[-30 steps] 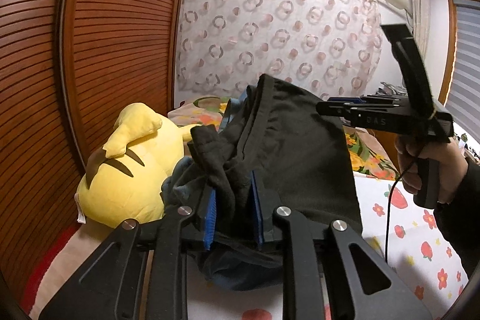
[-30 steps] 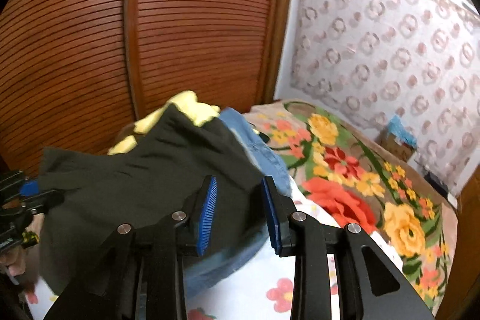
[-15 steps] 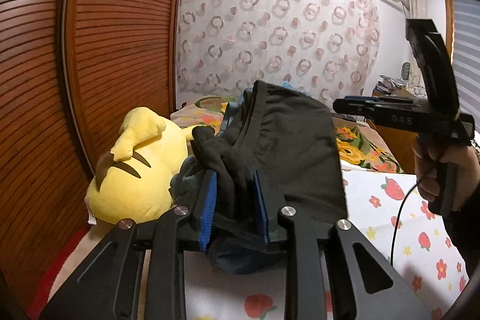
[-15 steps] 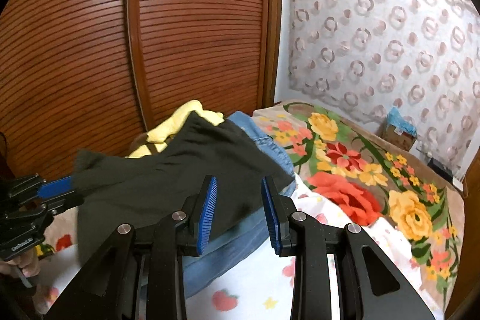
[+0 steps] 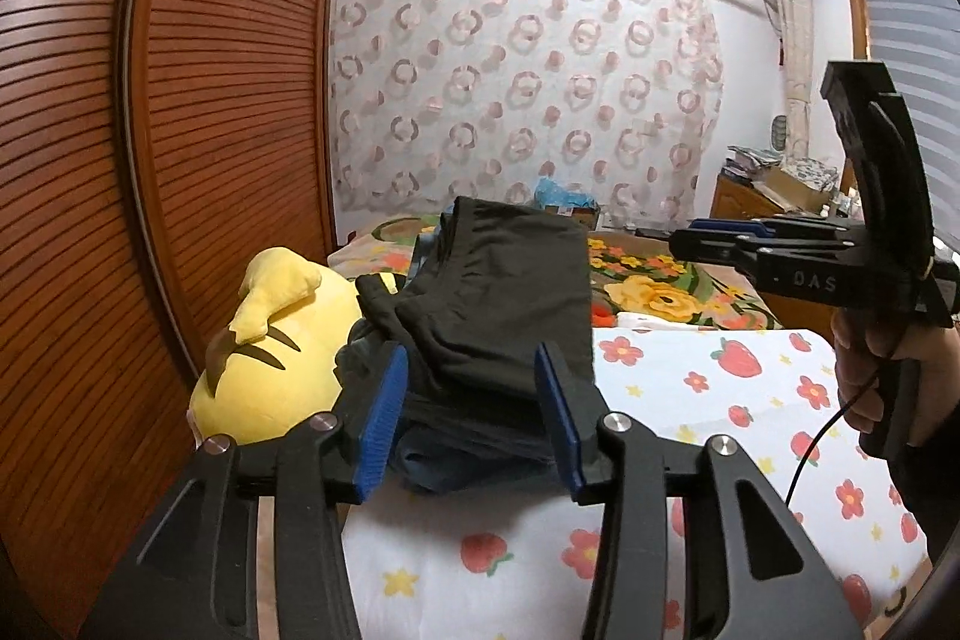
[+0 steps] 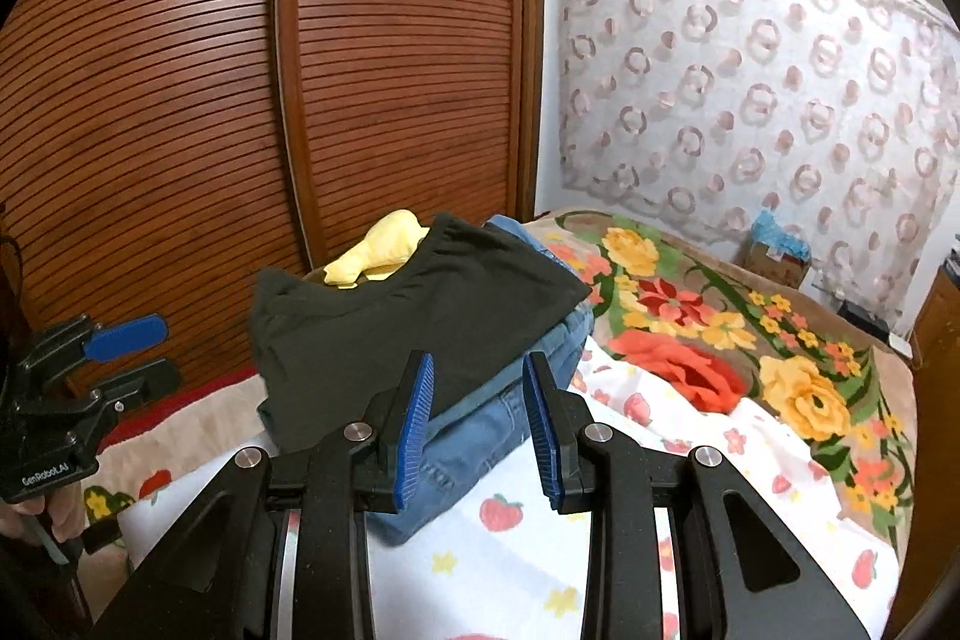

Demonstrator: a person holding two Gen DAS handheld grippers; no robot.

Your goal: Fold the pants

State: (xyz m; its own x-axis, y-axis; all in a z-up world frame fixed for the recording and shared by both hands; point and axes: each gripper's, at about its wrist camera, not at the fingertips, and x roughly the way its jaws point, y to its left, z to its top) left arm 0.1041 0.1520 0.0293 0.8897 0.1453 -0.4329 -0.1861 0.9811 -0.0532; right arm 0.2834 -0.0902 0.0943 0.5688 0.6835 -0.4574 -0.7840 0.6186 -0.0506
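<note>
The folded black pants [image 5: 510,292] lie on top of a stack of folded blue jeans [image 6: 498,424] on the bed; they also show in the right wrist view [image 6: 420,322]. My left gripper [image 5: 474,412] is open, its blue pads on either side of the near edge of the pants, holding nothing. My right gripper [image 6: 477,418] is open and empty, just in front of the stack. The right gripper also shows at the right of the left wrist view [image 5: 720,238].
A yellow plush toy [image 5: 270,340] lies left of the stack against the wooden slatted wardrobe doors [image 5: 180,130]. The bed has a strawberry-print sheet [image 5: 720,400] and a floral blanket [image 6: 720,340] beyond. A patterned curtain [image 5: 522,88] hangs behind.
My left gripper has opened and let go of the black pants, which now rest flat on the jeans stack. The right gripper has drawn back a little from the stack.
</note>
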